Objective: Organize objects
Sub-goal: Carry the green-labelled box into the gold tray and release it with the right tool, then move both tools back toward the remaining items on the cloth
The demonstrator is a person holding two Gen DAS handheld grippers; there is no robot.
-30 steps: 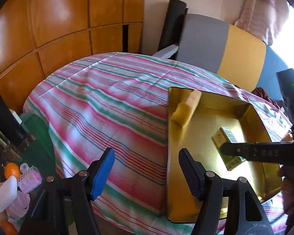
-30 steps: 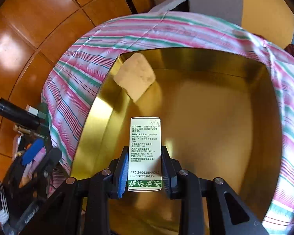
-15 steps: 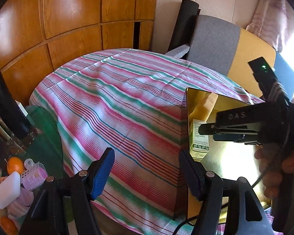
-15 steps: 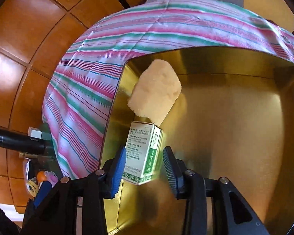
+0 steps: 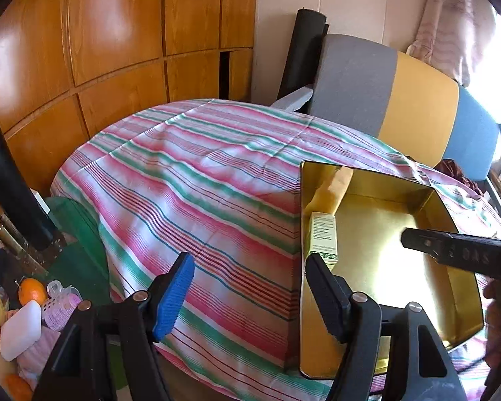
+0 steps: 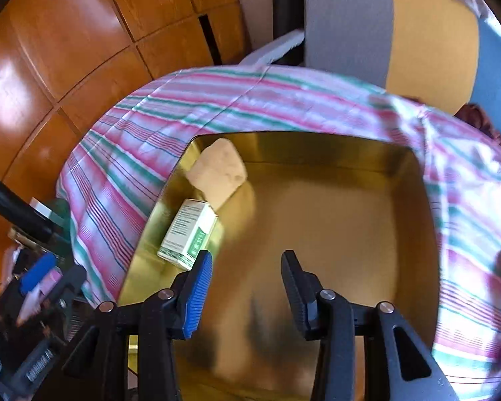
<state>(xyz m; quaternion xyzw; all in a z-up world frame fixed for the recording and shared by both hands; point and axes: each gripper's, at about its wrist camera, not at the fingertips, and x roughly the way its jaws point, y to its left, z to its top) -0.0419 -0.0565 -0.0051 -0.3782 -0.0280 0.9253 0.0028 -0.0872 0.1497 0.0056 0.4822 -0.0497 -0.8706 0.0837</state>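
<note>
A gold metal tray (image 6: 400,167) lies on the striped cloth. A white-and-green carton (image 6: 188,230) lies in it against the left wall, touching a tan sponge (image 6: 217,172) in the far left corner. My right gripper (image 6: 245,287) is open and empty, above the tray just right of the carton. In the left wrist view, the tray (image 5: 457,300), carton (image 5: 322,234) and sponge (image 5: 327,192) show at right. My left gripper (image 5: 248,297) is open and empty over the cloth's near edge, left of the tray.
The striped tablecloth (image 5: 197,183) covers the table. A grey, yellow and blue chair back (image 5: 400,97) stands behind it. Wooden wall panels (image 5: 83,50) are at left. A pile with an orange (image 5: 31,290), a white block (image 5: 20,329) and pink items sits low left.
My right gripper has opened, let go of the carton beside the sponge and drawn back to the right. The left gripper stays open and has hardly moved.
</note>
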